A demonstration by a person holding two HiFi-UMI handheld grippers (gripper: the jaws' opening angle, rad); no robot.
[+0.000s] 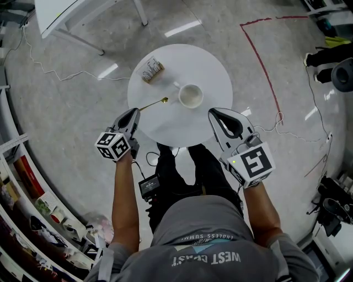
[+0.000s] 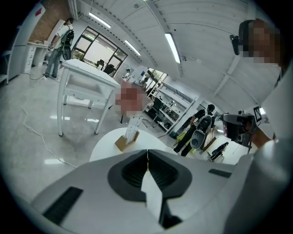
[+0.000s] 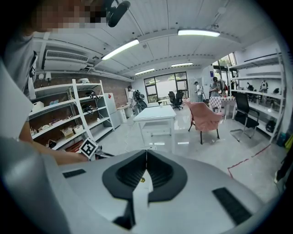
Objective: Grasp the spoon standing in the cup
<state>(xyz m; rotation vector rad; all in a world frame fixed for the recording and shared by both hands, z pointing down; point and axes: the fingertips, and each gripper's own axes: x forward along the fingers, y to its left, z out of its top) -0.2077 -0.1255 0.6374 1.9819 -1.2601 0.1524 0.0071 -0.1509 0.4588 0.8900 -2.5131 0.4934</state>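
Note:
A gold spoon (image 1: 155, 103) reaches out low over the round white table (image 1: 215, 66), bowl end toward the white cup (image 1: 191, 96), clear of the cup. Its handle end runs into the tip of my left gripper (image 1: 137, 112), which is shut on it. In the left gripper view the jaws (image 2: 147, 153) meet with only a thin yellowish sliver at their seam. My right gripper (image 1: 214, 113) hovers at the table's near right edge, right of the cup, shut and holding nothing. In the right gripper view its jaws (image 3: 146, 153) meet at the tip.
A wooden card holder (image 1: 151, 70) stands at the table's far left, and shows again as the card holder (image 2: 126, 137). A white desk (image 1: 60, 14) is beyond, cables and a red tape line (image 1: 259, 49) cross the floor, and shelves (image 1: 22, 182) stand at left.

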